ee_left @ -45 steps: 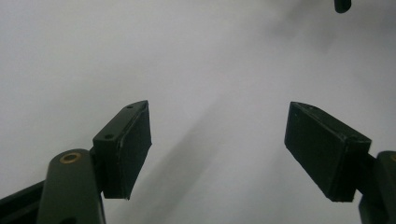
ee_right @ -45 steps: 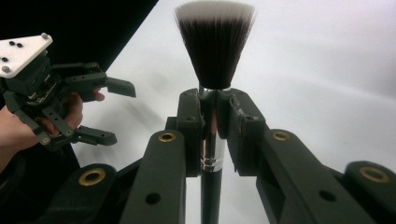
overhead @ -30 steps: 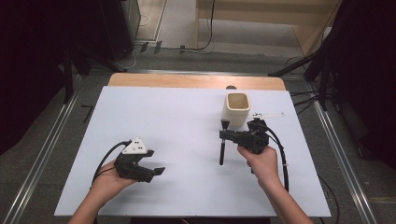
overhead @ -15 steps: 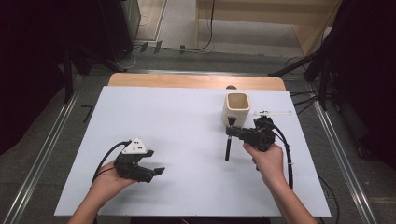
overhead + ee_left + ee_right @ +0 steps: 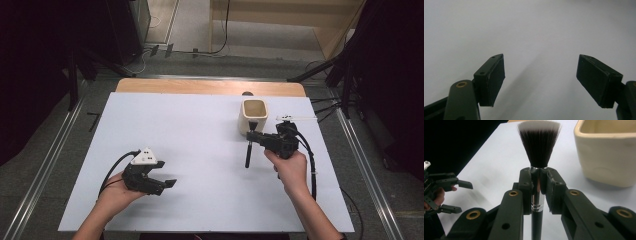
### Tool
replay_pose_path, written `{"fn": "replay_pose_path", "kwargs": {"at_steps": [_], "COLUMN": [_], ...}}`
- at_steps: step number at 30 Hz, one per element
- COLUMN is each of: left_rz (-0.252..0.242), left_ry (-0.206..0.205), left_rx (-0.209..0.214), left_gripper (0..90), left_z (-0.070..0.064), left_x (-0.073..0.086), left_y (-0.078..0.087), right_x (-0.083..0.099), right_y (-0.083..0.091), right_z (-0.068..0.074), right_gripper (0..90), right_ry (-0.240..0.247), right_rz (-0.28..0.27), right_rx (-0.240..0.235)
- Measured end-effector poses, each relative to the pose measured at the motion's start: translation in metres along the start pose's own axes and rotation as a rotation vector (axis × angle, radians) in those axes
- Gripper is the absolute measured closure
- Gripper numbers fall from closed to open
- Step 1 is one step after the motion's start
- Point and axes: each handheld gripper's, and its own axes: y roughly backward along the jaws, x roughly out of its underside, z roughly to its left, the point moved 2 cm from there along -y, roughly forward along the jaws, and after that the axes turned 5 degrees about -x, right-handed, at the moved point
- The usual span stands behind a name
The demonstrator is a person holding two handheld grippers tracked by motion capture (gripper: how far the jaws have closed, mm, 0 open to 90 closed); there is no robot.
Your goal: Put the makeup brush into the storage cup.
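The right gripper has its jaws clenched on the silver ferrule of a black-handled makeup brush with dark, white-tipped bristles, held just beside the cream ceramic square-mouthed cup, on its near side. The step in hand looks like carrying the brush to the cup; next it needs lifting over the rim and lowering in. Well apart from the cup, the left gripper rests with jaws released, grasping nothing
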Motion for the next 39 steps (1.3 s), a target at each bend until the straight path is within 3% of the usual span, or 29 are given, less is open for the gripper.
{"fn": "replay_pose_path", "kwargs": {"at_steps": [13, 22, 39], "left_rz": [-0.011, -0.01, -0.012], "left_ry": [0.005, 0.004, 0.007], "left_rx": [0.016, 0.017, 0.019], "left_gripper": [23.6, 23.6, 23.6], "left_z": [-0.001, 0.0, 0.0], "left_x": [-0.001, -0.001, -0.002], "left_y": [-0.001, -0.002, -0.002], "right_x": [-0.016, -0.039, -0.078], "right_y": [0.008, 0.012, 0.02], "right_z": [-0.003, -0.007, -0.004], "right_gripper": [77.9, 77.9, 77.9], "right_ry": [0.009, 0.014, 0.038], "right_rz": [-0.032, -0.038, -0.078], "right_rx": [0.05, 0.092, 0.122]}}
